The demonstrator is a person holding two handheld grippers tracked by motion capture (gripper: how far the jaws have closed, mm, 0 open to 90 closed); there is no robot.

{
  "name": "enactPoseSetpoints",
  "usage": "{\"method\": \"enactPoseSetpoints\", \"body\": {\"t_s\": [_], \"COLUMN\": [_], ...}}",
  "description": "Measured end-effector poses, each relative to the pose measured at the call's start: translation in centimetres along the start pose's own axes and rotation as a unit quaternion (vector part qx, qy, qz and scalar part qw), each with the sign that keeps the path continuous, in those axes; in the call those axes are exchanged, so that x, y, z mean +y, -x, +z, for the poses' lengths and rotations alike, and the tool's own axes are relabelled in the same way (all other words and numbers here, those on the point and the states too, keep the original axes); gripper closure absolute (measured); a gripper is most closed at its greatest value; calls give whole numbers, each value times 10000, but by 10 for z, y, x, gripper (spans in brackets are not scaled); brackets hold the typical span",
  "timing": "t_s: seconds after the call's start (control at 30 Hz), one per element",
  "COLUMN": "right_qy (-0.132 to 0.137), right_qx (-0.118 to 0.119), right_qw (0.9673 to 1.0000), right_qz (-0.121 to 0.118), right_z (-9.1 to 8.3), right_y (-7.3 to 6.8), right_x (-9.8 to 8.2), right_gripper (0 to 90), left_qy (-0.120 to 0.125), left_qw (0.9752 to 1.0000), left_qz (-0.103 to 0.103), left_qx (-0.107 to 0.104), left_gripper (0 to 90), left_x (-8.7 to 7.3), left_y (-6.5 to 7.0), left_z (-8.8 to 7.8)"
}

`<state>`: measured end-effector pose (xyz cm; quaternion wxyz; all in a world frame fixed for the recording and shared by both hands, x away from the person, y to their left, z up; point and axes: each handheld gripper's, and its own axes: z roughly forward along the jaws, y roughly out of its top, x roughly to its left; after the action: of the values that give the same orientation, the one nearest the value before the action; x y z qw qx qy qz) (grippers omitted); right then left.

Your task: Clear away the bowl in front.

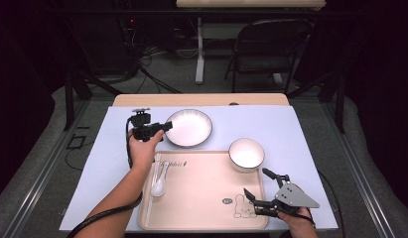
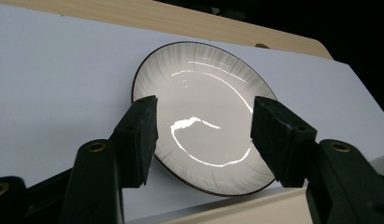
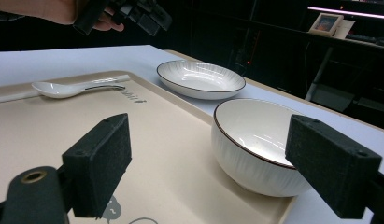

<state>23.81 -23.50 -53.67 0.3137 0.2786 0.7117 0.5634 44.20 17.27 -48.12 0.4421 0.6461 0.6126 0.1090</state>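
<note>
Your left gripper [image 1: 168, 124]: jaws wide, empty, lined up on near rim of round white dark-rimmed ceramic plate [image 1: 188, 128], which lies on pale sheet beyond beige tray [image 1: 201, 198]. Right gripper [image 1: 255, 194] open, empty, parked over tray.

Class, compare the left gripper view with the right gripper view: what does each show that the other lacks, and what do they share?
Left gripper view alone: the left tongs from behind, jaws apart, framing the plate, and the table's wooden far edge.

Right gripper view alone: the bowl at the tray's corner, the white spoon lying on the tray, the right tongs with jaws open and nothing between them, and a hand.

Both: the plate on the white mat, and the beige tray.
</note>
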Motion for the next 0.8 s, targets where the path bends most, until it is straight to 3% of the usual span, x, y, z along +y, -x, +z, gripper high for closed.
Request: {"method": "enactPoseSetpoints", "body": {"t_s": [0.37,0.57,0.8], "right_qy": [0,0,-2], "right_qx": [0,5,5], "right_qw": [10000,10000,10000], "right_qz": [1,-2,-12], "right_z": [0,0,0], "right_y": [0,0,0], "right_x": [0,0,0], "right_gripper": [140,140,140], "left_qy": [60,113,85], "left_qw": [9997,9989,9984], "left_qz": [-70,-212,-345], "left_qx": [215,399,450], "left_gripper": [412,412,412], "left_x": [6,10,13], "left_y": [-13,-22,-30], "left_z": [-1,-1,1]}}
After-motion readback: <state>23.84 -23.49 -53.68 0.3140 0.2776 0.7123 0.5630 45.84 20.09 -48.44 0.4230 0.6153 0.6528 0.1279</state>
